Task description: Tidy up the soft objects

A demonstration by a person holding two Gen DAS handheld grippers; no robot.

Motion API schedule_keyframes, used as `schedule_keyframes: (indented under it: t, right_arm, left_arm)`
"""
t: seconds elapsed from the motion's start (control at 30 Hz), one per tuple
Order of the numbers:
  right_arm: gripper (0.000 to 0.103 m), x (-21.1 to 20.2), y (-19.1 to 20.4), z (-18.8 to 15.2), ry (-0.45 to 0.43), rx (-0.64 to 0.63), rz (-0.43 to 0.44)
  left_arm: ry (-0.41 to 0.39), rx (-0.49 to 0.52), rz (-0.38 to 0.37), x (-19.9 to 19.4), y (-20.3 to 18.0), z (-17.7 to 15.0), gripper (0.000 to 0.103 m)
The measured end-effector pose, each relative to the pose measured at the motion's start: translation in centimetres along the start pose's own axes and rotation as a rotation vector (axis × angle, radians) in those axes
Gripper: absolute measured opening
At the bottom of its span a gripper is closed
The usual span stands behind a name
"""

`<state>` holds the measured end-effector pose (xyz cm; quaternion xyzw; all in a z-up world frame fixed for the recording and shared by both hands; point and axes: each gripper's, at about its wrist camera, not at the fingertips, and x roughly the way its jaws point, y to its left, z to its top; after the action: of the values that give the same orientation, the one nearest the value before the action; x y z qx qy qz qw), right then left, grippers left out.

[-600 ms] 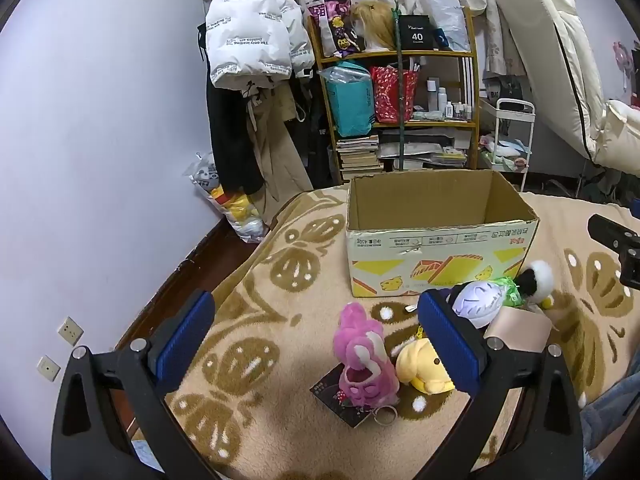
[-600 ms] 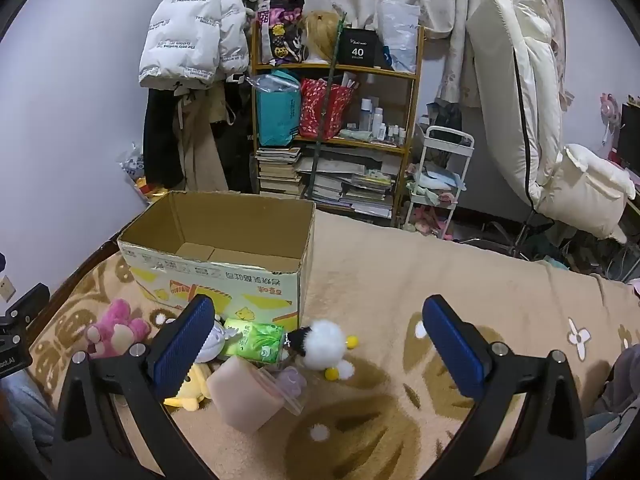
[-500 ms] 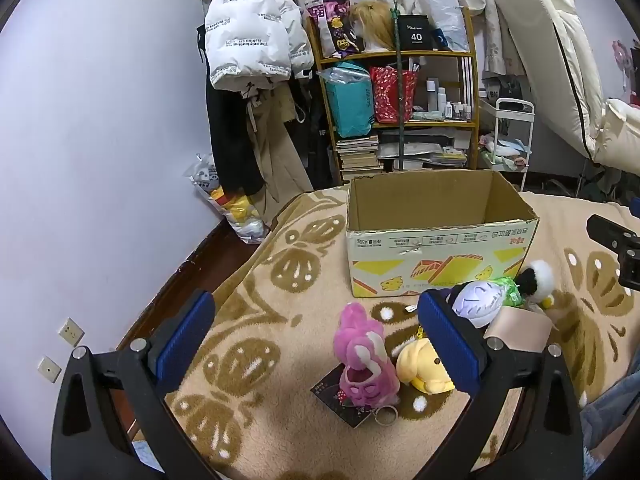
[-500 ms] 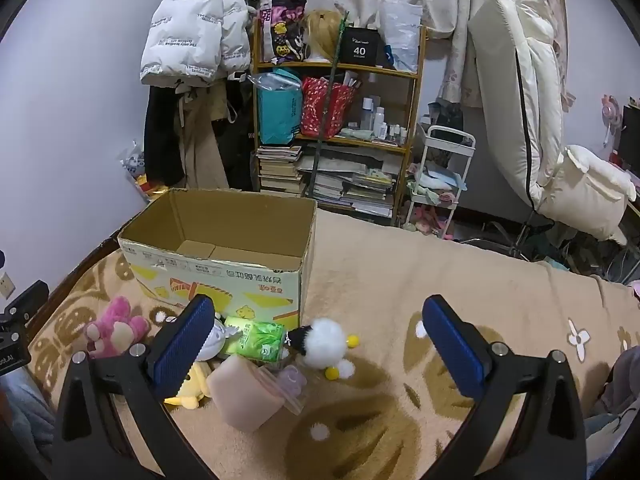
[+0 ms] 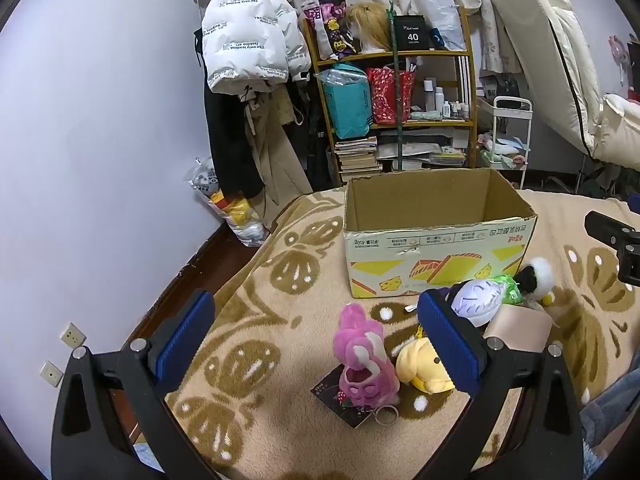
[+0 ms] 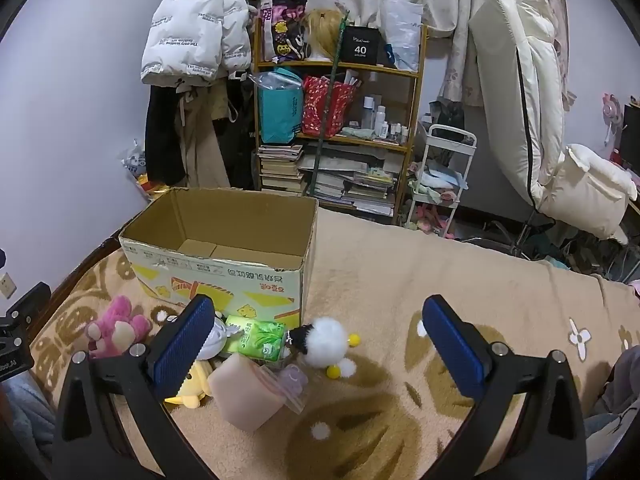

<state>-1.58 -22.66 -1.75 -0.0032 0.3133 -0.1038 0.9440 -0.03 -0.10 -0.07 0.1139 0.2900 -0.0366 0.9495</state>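
Almost nothing has moved since the earlier frames: both views sit nearly as they did, and every toy lies where it lay. The left tongs (image 5: 316,336) hang above the bed (image 5: 256,320) with their blue pads spread wide and nothing between them; the right tongs (image 6: 316,340) are likewise spread to their full gape and hold nothing. The bed is covered by a tan blanket with brown butterfly shapes. On it stands an open cardboard box (image 5: 436,256), printed in yellow on its near wall, set toward the far edge of the bed; what can be seen of its inside is bare cardboard. The soft things lie in a cluster just in front of the box's near wall. The pink plush (image 5: 364,364) lies on a dark card with a key ring at its near end, closest to the left edge of the group. Touching it on the right is the yellow plush (image 5: 420,368). Beyond that sits a white round plush (image 5: 478,300), pressed against a green tissue pack (image 6: 262,338). Next to the pack, near the box's right corner, lies a black-and-white fluffy toy (image 6: 324,342) with small yellow balls. In front of the tissue pack rests a beige sponge block (image 6: 248,392) in a clear zip bag, nearest to the right tongs' left pad.
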Motion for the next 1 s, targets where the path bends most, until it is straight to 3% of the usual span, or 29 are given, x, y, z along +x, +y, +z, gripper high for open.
schedule_keyframes:
  t: [1.0]
  right_arm:
    - [0.103, 0.24, 0.14, -0.48, 0.013, 0.010, 0.009]
  left_arm:
    - [-0.002, 0.011, 0.008, -0.33, -0.10, -0.01, 0.100]
